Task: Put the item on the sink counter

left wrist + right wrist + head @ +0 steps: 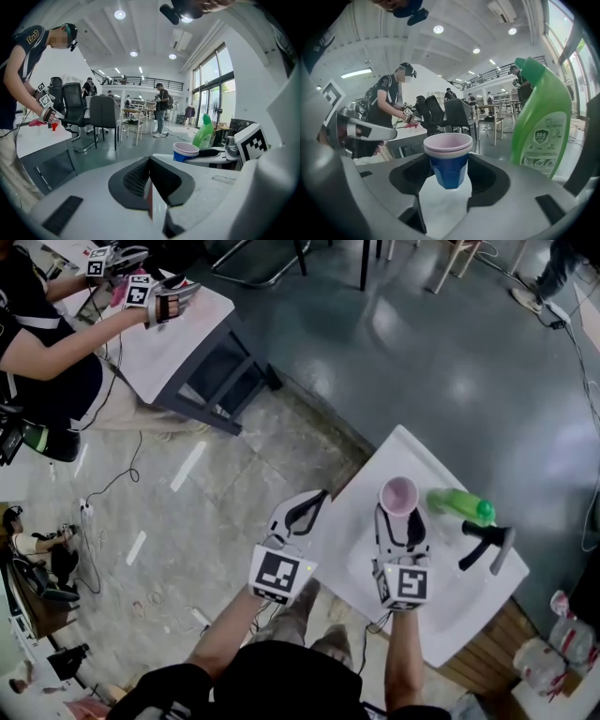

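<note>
A blue cup with a pink cup nested inside (398, 492) (448, 159) sits between the pads of my right gripper (398, 512) (449, 164), which is shut on it just over the white sink counter (459, 601). Right of the cup a green bottle (457, 504) (541, 124) lies near the black faucet (487, 542). My left gripper (314, 502) (150, 161) hangs at the counter's left edge, its pads pressed together with nothing between them. In the left gripper view, the cup (185, 151) and bottle (204, 133) appear to the right.
Another person works with grippers (150, 296) at a white table (178, 343) in the upper left. Cables trail over the tiled floor (122, 484). Plastic bags (544, 662) lie beside the counter's lower right corner. Chairs stand in the hall beyond.
</note>
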### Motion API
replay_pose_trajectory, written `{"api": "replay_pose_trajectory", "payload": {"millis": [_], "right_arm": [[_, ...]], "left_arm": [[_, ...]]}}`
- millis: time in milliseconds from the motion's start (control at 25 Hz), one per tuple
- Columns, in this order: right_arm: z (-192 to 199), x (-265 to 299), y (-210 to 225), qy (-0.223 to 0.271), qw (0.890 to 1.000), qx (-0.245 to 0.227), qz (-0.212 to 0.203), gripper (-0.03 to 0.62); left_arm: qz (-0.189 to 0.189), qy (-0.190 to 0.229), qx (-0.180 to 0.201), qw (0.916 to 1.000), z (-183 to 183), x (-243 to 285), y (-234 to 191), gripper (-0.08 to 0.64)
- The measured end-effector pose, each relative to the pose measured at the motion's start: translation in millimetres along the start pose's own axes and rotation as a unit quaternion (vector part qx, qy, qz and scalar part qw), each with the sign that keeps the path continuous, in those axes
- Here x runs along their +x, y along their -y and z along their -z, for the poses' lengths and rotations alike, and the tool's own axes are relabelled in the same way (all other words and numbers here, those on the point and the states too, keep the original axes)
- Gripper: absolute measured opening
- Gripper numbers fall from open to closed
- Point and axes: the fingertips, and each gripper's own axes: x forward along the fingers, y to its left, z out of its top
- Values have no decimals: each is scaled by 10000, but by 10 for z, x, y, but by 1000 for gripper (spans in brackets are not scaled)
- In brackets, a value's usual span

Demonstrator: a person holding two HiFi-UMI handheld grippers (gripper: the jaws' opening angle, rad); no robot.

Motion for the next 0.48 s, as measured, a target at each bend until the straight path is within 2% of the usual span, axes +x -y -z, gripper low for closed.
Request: {"api": "replay_pose_trajectory", "payload": {"millis": [80,240,480], "right_arm": [[48,30,26,-16,10000,17,8,253],[48,103,67,-25,10000,-8,49,253],[190,166,112,-30,10000,-18,26,253]], "left_arm": [[3,8,30,10000,17,30,-10,3],[4,-163,-153,9998,98,87,-21,3],[54,-95,-30,9999,77,196,-36,3]]}}
